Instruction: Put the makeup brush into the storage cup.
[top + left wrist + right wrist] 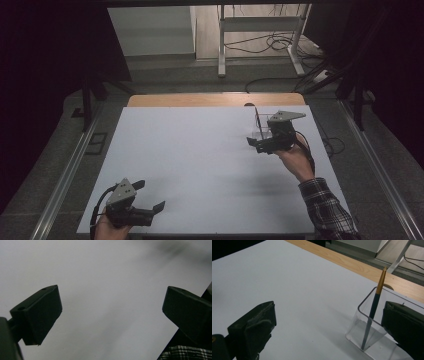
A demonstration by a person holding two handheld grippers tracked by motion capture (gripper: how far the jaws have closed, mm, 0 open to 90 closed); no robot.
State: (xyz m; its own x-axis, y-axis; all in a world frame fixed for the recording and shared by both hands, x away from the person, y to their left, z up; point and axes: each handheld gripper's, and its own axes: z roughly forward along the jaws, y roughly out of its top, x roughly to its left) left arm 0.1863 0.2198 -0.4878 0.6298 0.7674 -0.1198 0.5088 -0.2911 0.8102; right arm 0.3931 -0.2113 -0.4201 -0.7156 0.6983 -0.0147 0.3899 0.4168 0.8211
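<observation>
Clear square plastic holder [372,340] upright near the bench's far right corner; blue pen with gold top [375,305] leans inside it.

pen [375,303] blue-grey, gold top | container [372,340] clear | table [190,150] white, wood edge | sleeve [327,207] black-white plaid

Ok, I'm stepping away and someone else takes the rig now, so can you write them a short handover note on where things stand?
Left hand-held gripper: open, holding nothing, at the near left corner of the white table.
Right hand-held gripper: open, holding nothing, jaws wide, right beside the clear container at the far right of the table.
Pen: blue with a gold upper end, standing tilted inside the clear container, leaning on its rim.
Done: the pen sits in the container.
Left: that depends on the job; if the pen must come out, it is not yet gripped, so the right gripper would probably have to close on it first.
</observation>
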